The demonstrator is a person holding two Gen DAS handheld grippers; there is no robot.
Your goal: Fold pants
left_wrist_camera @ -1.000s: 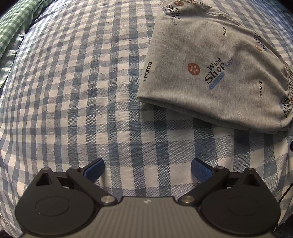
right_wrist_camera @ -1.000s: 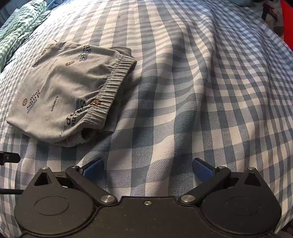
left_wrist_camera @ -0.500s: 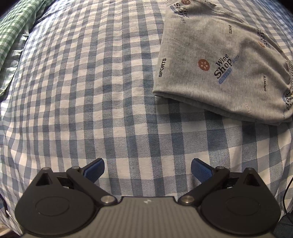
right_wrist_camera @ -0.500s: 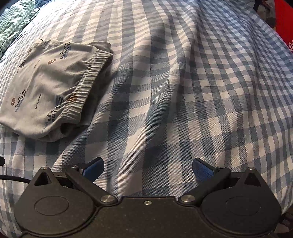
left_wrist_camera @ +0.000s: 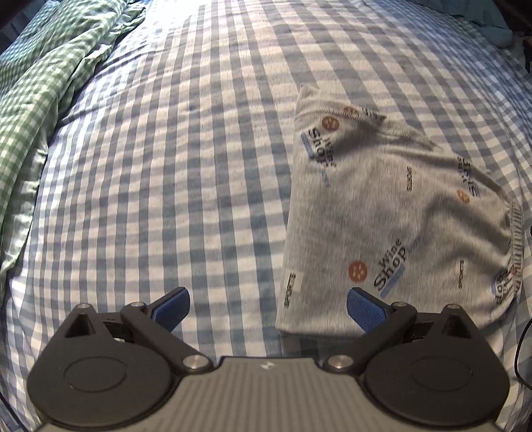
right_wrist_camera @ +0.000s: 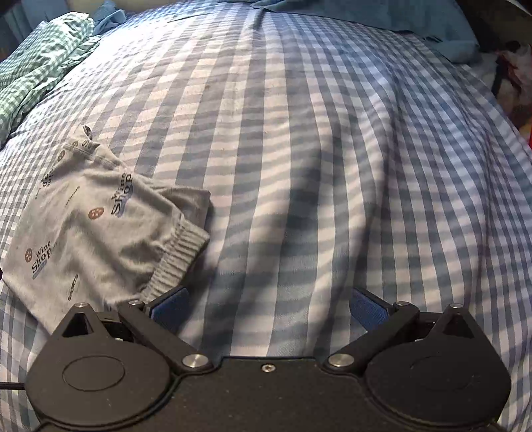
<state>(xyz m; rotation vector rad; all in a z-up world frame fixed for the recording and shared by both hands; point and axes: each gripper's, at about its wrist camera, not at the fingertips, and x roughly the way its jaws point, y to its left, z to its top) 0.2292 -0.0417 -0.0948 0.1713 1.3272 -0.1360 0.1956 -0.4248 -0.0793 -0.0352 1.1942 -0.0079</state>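
Surface: a bed covered by a blue-and-white checked sheet (left_wrist_camera: 173, 172), filling almost all of both wrist views; long soft ridges run across it in the right wrist view. A green-and-white checked blanket (left_wrist_camera: 43, 83) is bunched along the far left edge of the bed. Plain blue fabric (right_wrist_camera: 382, 16) lies along the far edge, seen from the right wrist. Something red and white shows at the far right edge of that view — too small to identify.

Pants (left_wrist_camera: 392, 226): grey knit, printed with "Wine Shop" and "SPORTS" lettering and small orange-brown round marks. Folded into a compact, roughly rectangular packet lying flat on the sheet. Ribbed elastic waistband (right_wrist_camera: 176, 259) sits along the packet's right side; a stitched hem runs along its far edge, with one corner poking up. In the left wrist view the packet lies ahead and to the right; in the right wrist view it lies to the left, its near edge passing behind the gripper's left finger.

Left gripper (left_wrist_camera: 267, 307): jaws spread wide, nothing between the blue pads — right pad overlaps the near edge of the pants in the picture; contact cannot be judged.

Right gripper (right_wrist_camera: 267, 307): jaws also spread wide, holding nothing, over bare sheet just beside the waistband.
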